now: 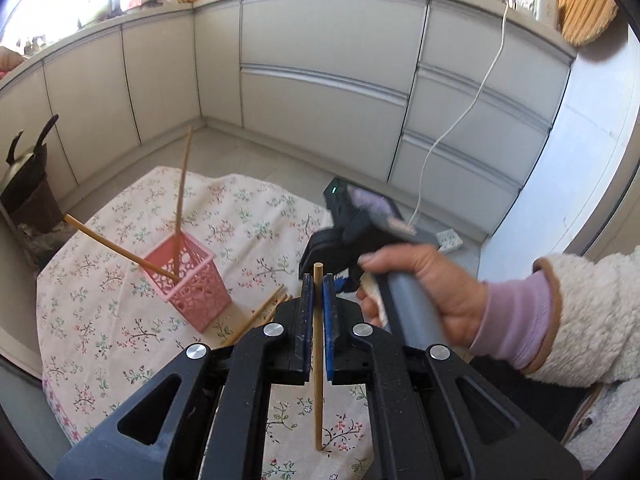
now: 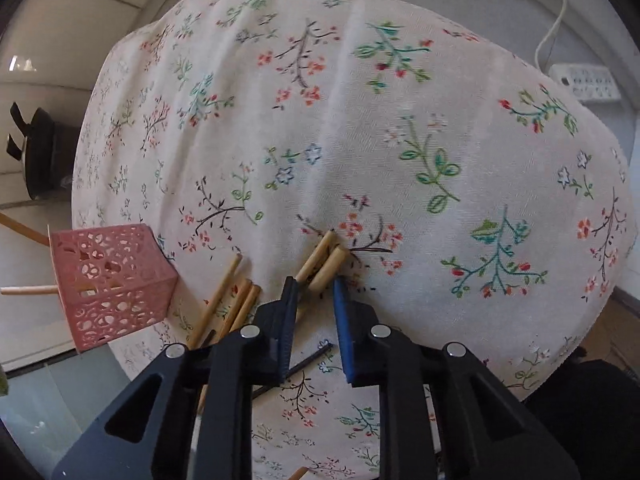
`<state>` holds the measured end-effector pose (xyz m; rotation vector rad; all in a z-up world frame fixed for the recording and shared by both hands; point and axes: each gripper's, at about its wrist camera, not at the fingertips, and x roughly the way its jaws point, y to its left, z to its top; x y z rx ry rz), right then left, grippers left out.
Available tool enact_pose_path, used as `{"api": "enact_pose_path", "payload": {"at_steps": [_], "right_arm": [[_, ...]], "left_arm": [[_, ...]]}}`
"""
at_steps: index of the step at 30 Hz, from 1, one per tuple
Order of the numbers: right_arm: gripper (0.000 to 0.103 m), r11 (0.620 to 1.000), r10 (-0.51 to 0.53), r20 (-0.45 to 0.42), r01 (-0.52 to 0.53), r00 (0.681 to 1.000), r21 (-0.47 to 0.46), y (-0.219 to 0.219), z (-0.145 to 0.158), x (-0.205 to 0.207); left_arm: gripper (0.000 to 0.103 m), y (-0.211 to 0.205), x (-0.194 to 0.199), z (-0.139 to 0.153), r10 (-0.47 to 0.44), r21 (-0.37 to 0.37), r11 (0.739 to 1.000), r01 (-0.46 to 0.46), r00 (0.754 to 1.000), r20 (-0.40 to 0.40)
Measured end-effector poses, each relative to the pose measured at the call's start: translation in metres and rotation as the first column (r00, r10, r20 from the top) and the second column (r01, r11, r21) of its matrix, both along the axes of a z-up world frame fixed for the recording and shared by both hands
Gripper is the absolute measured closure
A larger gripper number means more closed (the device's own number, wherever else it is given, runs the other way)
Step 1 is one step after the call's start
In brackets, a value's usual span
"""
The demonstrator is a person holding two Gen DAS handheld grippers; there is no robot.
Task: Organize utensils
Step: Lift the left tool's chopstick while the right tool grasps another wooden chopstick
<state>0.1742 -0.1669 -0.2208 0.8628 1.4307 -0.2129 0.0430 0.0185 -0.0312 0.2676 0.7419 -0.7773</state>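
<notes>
The work is standing partway done. Two chopsticks point(image 1: 182, 196) are already leaning in the pink basket point(image 1: 188, 280), which is sitting near the tablecloth's point(image 1: 100, 300) left edge. The left gripper point(image 1: 318, 284) is clamping a third chopstick point(image 1: 318, 360) upright between its pads, lifted above the cloth and not yet over the basket. The right gripper point(image 2: 316, 284) is pointing down at a pair of chopsticks point(image 2: 324, 260) lying on the cloth toward the near edge; its jaws are standing narrow around their ends, but whether the pads are actually pressing is not clear. Three more chopsticks point(image 2: 230, 300) are lying just beside the basket, with another end showing at the near edge. So most sticks are still waiting to go in.
</notes>
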Motion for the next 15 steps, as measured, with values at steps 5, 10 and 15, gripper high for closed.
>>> {"api": "enact_pose_path", "payload": {"at_steps": [5,10,15], "right_arm": [[0.092,1.0,-0.008,0.067,0.008,0.998,0.003,0.005,0.0,0.006],[0.095,0.999,-0.029,0.194,0.026,0.981,0.018,-0.003,0.023,0.004],[0.096,1.0,0.0,0.342,0.0,0.94,0.001,-0.008,0.067,-0.006]], "left_arm": [[0.099,0.011,0.001,0.007,0.042,-0.042,0.998,-0.041,0.999,0.015],[0.099,0.024,0.007,0.016,0.104,-0.095,0.99,-0.101,0.994,0.026],[0.099,0.039,0.012,0.028,0.177,-0.173,0.97,-0.169,0.984,0.033]]}}
